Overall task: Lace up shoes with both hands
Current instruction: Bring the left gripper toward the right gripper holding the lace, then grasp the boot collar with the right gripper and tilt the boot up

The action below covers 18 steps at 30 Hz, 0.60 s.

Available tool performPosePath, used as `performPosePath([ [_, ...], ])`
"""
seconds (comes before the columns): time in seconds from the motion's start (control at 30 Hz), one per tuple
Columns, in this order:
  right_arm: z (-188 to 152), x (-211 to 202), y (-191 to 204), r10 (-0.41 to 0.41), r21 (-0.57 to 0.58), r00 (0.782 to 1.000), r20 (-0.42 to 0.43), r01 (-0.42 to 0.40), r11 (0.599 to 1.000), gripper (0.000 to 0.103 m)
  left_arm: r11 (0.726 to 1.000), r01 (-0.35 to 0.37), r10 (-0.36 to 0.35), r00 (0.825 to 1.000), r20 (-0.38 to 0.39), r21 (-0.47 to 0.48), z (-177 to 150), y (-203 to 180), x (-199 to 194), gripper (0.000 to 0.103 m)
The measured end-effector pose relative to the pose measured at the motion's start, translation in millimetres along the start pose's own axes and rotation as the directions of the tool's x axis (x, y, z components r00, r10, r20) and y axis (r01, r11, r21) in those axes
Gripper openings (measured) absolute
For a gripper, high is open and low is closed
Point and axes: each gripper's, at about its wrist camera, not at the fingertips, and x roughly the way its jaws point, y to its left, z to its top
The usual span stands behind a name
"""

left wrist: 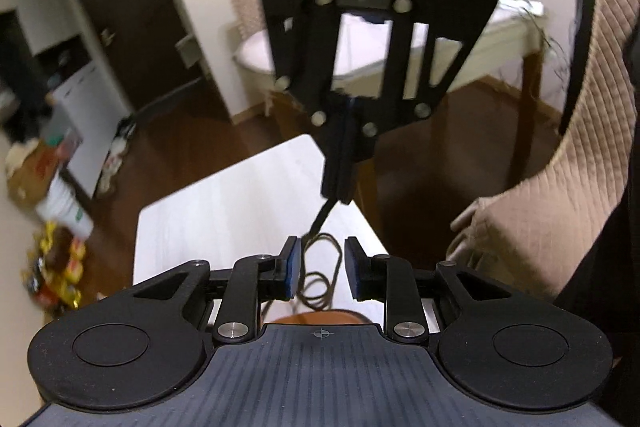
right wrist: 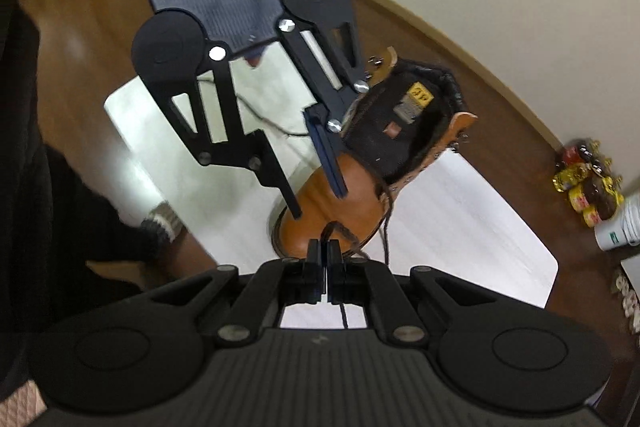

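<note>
Laces first: the dark brown lace [right wrist: 384, 223] is thin, soft cord, limp enough to coil on itself, and it will slide out of any loose pinch. My right tongs [right wrist: 324, 267] are pressed tight on one strand of it; the cord runs out from between the pads on both sides, up toward the boot and back under the tool. Seen from my left wrist, the same right tongs [left wrist: 338, 183] hang above with the lace [left wrist: 320, 271] trailing down from their tip in a slack loop.

My left tongs [left wrist: 322, 273] stand partly open. That loop hangs in the gap between the blue pads [left wrist: 294, 275], but neither pad presses on it, so I hold nothing there.

The tan leather boot [right wrist: 332, 211] lies on the white table [right wrist: 480, 227], toe toward my right wrist, its black-lined mouth gaping and the tongue flopped open. I judge it heavy and stiff enough to stay put under a gentle pull, though a hard tug on the cord could drag or tip it.

Best hold, I think, is near the free end of the cord, where it is stiffest for threading, pinched square across the pads. The metal hooks [right wrist: 460, 143] along the collar could snag the loop, so I would keep slack away from them.
</note>
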Motion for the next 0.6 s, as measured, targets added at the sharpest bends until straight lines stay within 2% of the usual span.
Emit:
performPosePath([
  [0.2, -5, -6, 6, 0.035, -0.061, 0.999, -0.011, -0.036, 0.997, 0.003, 0.998, 0.034, -0.035, 0.999, 0.012, 0.046, 2, -3, 13, 0.026],
  [0.23, -5, -7, 7, 0.036, -0.066, 0.999, -0.013, -0.037, 0.997, 0.003, 0.998, 0.038, -0.039, 0.999, 0.013, 0.045, 2, -3, 12, 0.025],
  [0.27, -6, -8, 7, 0.036, -0.076, 0.999, -0.016, -0.037, 0.996, 0.003, 0.998, 0.049, -0.049, 0.999, 0.010, 0.040, 3, -4, 11, 0.018],
  [0.37, -8, -10, 8, 0.036, -0.094, 0.999, -0.010, -0.037, 0.995, 0.003, 0.995, 0.100, -0.100, 0.995, 0.001, -0.004, 4, -1, 13, 0.006],
  [0.4, -9, -11, 7, 0.037, -0.092, 0.999, -0.007, -0.037, 0.995, 0.003, 0.994, 0.107, -0.107, 0.994, -0.007, -0.034, 4, 0, 15, 0.005],
  [0.5, -13, -11, 4, 0.034, -0.078, 0.999, 0.011, -0.033, 0.996, 0.004, 0.990, 0.091, -0.094, 0.995, -0.017, -0.111, 3, 1, 17, 0.004],
  [0.6, -20, -11, -5, 0.012, 0.012, 0.999, 0.034, -0.012, 1.000, 0.005, 0.972, 0.033, -0.043, 0.998, -0.038, -0.234, -4, 4, 17, 0.004],
])
